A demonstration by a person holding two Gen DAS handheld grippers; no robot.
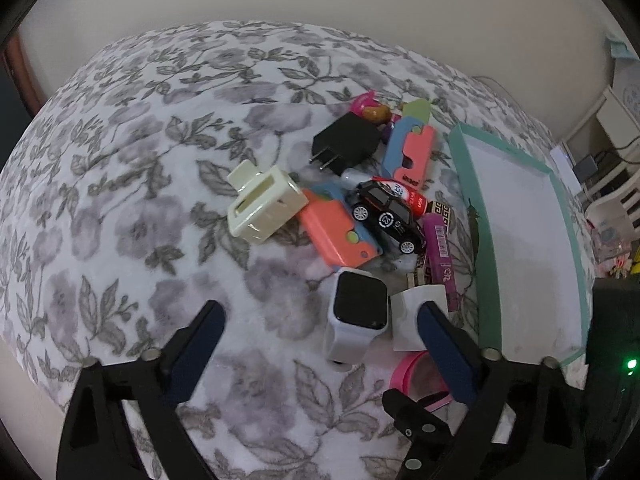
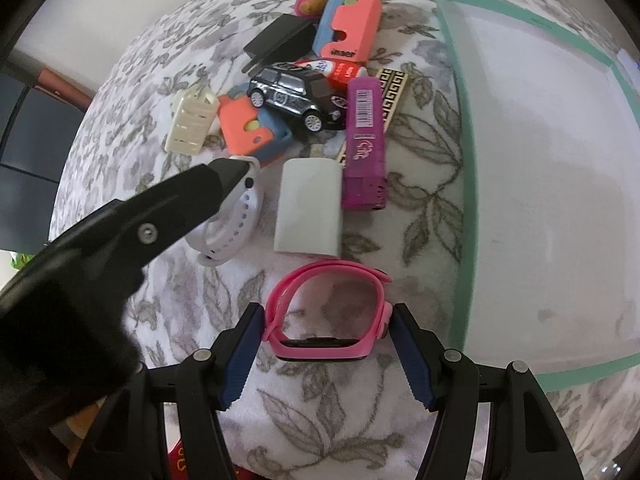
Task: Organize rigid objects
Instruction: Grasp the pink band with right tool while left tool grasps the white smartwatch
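**Pink watch between the right fingers, white watch ahead of the left**

A floral blanket [image 2: 360,240] is lying under everything, and a white tray with a green rim [image 2: 466,184] is sitting on it to the right of both grippers.

The right gripper [image 2: 329,338] is standing spread, its blue pads [image 2: 244,356] flanking the pink watch [image 2: 332,312]. The right pad is touching the watch's side; whether the left pad is touching cannot be told. The watch is resting on edge, its face toward the gripper and its strap looping away; its long axis is running across the gap from finger to finger.

The left gripper [image 1: 320,316] is also standing spread and holding nothing. The white watch [image 1: 356,316] is lying just ahead between its fingers, nearer the right one, screen up, its long axis running roughly along the fingers.

Farther ahead, a heap is sitting: two coral-and-blue cases [image 1: 338,234], a white adapter [image 2: 308,208], a purple tube [image 2: 365,140], a cream bracket [image 1: 262,208], a black charger [image 1: 346,144] and a black toy car [image 1: 386,212].

The right wrist view is showing the whole pink watch and the left gripper's fingertip over the white strap; the left wrist view is showing only a sliver of pink band [image 1: 404,372], but the white watch's dark screen.
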